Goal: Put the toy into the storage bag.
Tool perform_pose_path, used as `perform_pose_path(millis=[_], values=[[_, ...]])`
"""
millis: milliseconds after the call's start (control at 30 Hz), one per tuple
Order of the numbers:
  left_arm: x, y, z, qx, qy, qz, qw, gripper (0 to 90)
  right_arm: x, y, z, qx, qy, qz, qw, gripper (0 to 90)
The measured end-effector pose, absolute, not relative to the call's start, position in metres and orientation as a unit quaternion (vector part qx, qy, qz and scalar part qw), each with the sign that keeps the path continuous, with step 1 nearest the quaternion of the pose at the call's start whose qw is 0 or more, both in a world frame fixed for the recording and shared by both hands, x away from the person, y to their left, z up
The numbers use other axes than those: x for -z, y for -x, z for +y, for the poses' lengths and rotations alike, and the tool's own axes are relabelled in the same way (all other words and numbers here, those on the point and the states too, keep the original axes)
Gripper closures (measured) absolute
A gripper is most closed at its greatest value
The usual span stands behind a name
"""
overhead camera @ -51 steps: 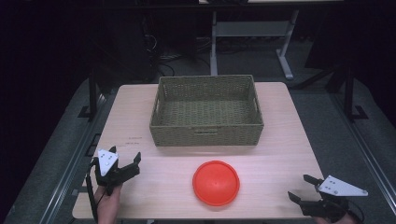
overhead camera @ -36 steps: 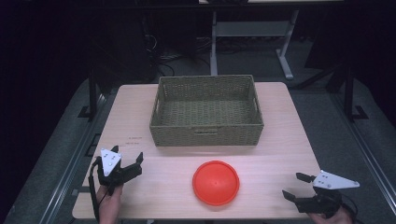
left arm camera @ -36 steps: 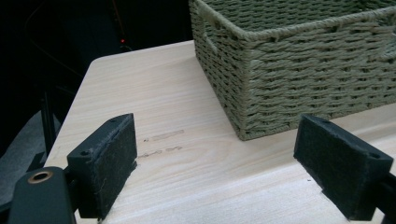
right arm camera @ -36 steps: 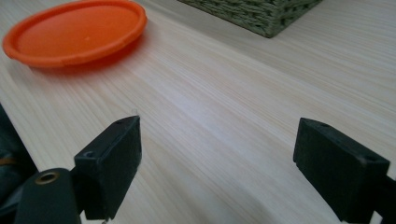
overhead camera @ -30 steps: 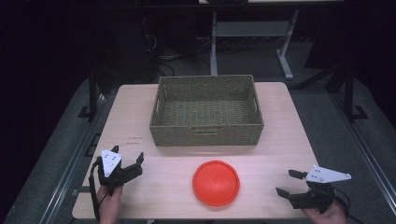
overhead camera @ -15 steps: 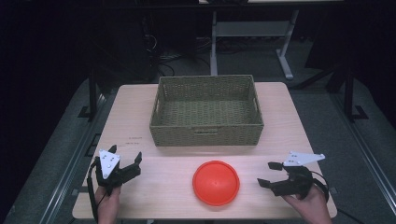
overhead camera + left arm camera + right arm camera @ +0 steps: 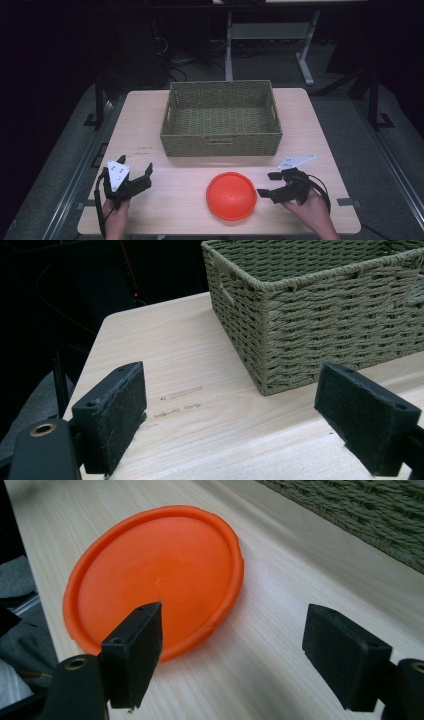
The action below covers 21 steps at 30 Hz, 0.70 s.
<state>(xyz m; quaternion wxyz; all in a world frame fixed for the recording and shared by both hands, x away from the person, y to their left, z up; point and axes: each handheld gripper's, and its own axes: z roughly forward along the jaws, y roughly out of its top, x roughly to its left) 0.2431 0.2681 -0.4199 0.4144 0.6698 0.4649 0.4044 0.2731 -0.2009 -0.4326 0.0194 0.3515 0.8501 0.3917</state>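
An orange plastic disc [image 7: 231, 195], domed and rimmed like a lid or frisbee, lies on the light wooden table [image 7: 320, 130] near its front edge, in front of an empty woven basket [image 7: 221, 118]. The right gripper [image 7: 267, 184] sits just beside the disc's right rim, jaws spread wide with nothing between them; in the right gripper view one jaw overlaps the disc's edge [image 7: 155, 575], and I cannot tell whether it touches. The left gripper [image 7: 135, 171] rests at the table's front left, well apart from the disc, jaws likewise spread. In the left gripper view the basket [image 7: 320, 315] is cut off at the right.
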Motion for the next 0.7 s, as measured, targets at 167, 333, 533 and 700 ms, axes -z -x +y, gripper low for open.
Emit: perform_pose_path(millis=[167, 333, 533, 700], values=[[0.42, -0.243, 0.269, -0.404, -0.669, 0.468, 0.414, 12.7, 0.432, -0.279, -0.186, -0.376, -0.35, 0.858, 0.02, 28.3], [0.42, -0.243, 0.268, -0.407, -0.667, 0.465, 0.416, 12.8, 0.434, -0.284, -0.174, -0.359, -0.359, 0.861, 0.022, 33.7], [0.419, -0.242, 0.267, -0.409, -0.668, 0.464, 0.415, 12.7, 0.438, -0.29, -0.165, -0.344, -0.373, 0.861, 0.006, 42.4], [0.419, -0.242, 0.267, -0.412, -0.668, 0.459, 0.417, 12.7, 0.442, -0.296, -0.162, -0.333, -0.389, 0.859, -0.013, 48.9]])
